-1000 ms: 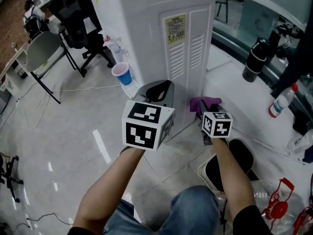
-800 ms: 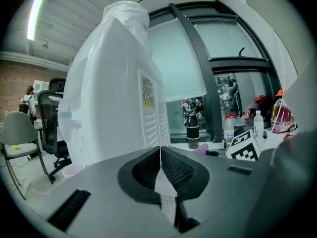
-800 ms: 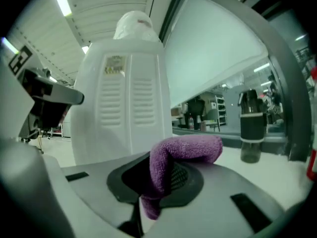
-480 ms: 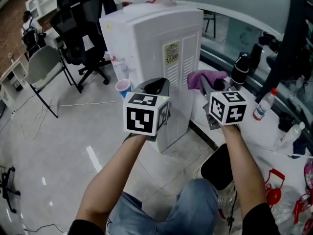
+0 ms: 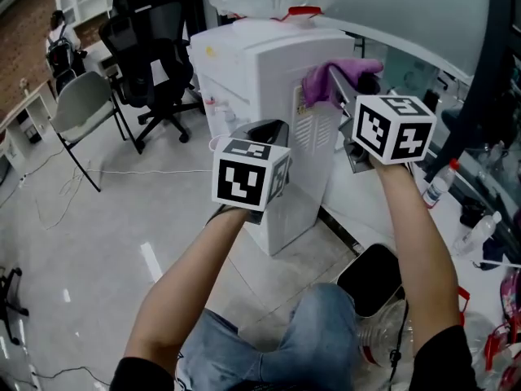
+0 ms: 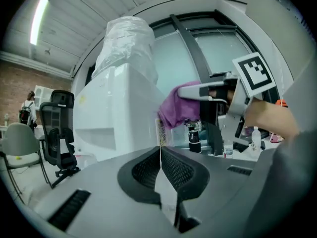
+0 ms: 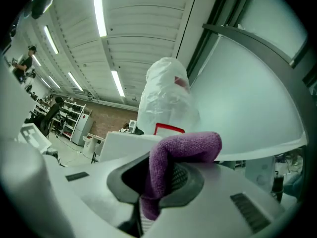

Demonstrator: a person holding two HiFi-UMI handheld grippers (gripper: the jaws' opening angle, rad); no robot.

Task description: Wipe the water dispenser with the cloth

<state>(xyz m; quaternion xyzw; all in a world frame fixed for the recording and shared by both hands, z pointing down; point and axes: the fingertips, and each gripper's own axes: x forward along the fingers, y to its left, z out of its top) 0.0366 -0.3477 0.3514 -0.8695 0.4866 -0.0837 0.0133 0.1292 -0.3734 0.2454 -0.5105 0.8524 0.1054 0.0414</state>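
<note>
Right claw point(image 5: 352, 85) higher now, clenched on cloth point(image 5: 322, 82) at top of upright dispenser point(image 5: 260, 63); left claw point(image 5: 264, 133) clenched empty.

My left gripper point(image 5: 271, 129) and right gripper point(image 5: 356, 78) are built alike: a smooth grey shell around black jaws, whose inner faces carry a fine cross-hatched grip texture. A narrow dark ribbed slot point(image 6: 69, 209) is sunk into the shell on either side of the jaws. Each gripper bears a white marker cube point(image 5: 248, 183) printed with bold black square patterns on every face I can see. I wear blue jeans point(image 5: 301, 336) and a black top with short sleeves point(image 5: 142, 375).
</note>
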